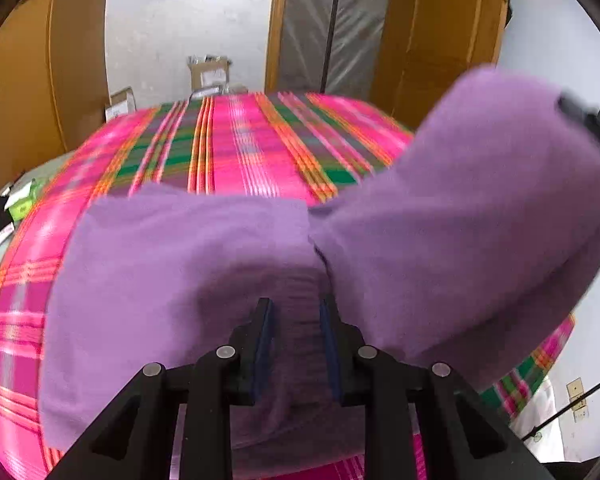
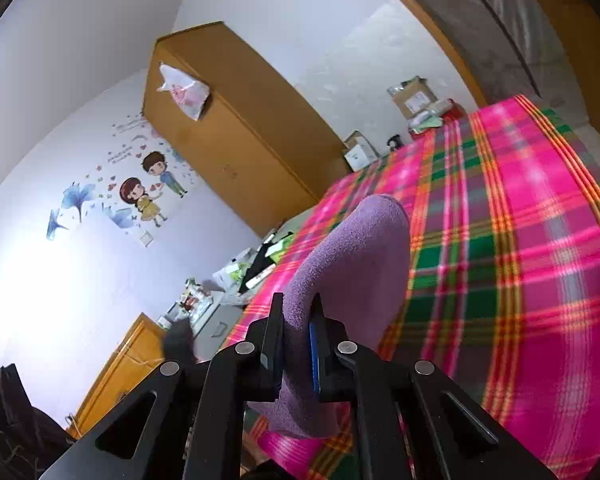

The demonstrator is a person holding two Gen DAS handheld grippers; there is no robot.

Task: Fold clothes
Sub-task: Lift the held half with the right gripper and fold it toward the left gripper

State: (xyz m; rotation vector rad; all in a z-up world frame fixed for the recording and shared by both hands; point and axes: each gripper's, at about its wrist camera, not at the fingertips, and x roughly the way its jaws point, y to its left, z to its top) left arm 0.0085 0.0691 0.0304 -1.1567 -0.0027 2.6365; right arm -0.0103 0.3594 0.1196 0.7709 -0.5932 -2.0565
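A purple fleece garment (image 1: pixel 160 260) lies on a bed under a pink, green and orange plaid cover (image 1: pixel 240 140). In the left wrist view my left gripper (image 1: pixel 296 308) is shut on a bunched, ribbed part of the garment near the bed's front edge. The garment's right part is raised off the bed toward the upper right, where a blurred black piece of the other gripper shows at the picture's edge. In the right wrist view my right gripper (image 2: pixel 298 304) is shut on a fold of the purple garment (image 2: pixel 360 248), held up above the plaid cover (image 2: pixel 520 220).
A wooden wardrobe (image 2: pixel 228 128) stands against the wall, with cardboard boxes (image 2: pixel 414 96) beyond the bed's far end. A cluttered bedside table (image 2: pixel 220 296) sits beside the bed. A wooden door frame (image 1: pixel 276 24) and a grey curtain are behind the bed.
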